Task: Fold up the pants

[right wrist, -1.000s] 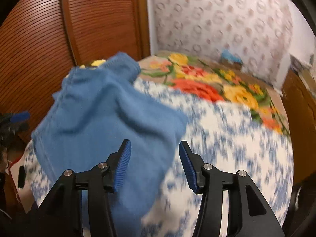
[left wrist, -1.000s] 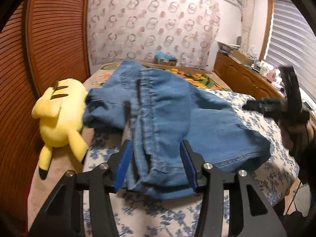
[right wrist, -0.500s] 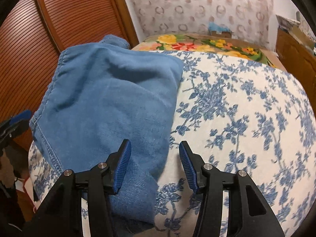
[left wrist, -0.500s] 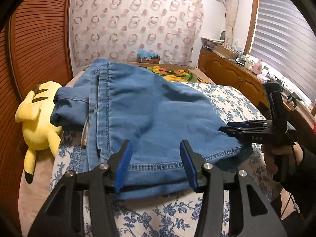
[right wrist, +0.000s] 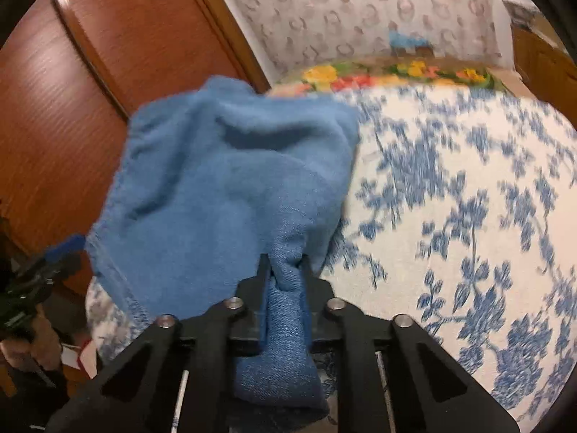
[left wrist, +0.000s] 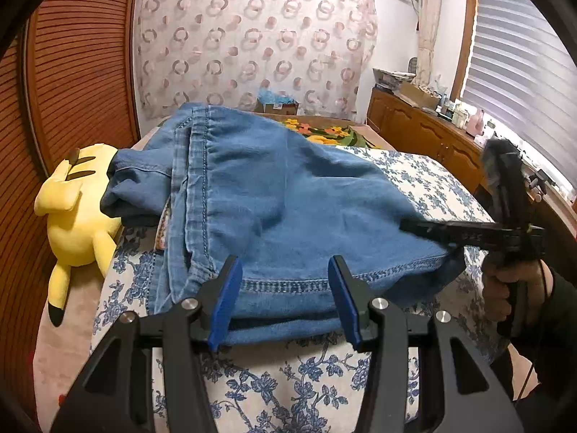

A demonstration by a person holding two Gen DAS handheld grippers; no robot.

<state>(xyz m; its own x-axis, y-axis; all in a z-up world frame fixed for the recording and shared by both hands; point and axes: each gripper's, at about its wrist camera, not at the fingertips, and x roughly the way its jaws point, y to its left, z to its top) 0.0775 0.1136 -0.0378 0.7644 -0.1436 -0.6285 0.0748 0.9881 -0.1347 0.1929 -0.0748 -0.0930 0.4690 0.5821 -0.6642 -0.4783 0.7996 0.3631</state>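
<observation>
A bedroom with a slatted wooden wardrobe (left wrist: pixel 72 72) and a ring-patterned curtain (left wrist: pixel 252 47) holds a bed (left wrist: pixel 288 379) under a blue-flowered white cover. The denim pants (left wrist: pixel 288 198) lie folded over near the bed's near edge, toward its left side, with a yellow plush toy (left wrist: pixel 79 209) touching them at the left edge. The left gripper (left wrist: pixel 285 299) hovers with its blue pads spread wide; the stitched hem lies between and just beyond them, not pinched. The right gripper (right wrist: pixel 285 270) has its fingers clamped tight on a bunched corner of the pants, at the fabric's right-hand end, with cloth spilling back between the fingers
</observation>
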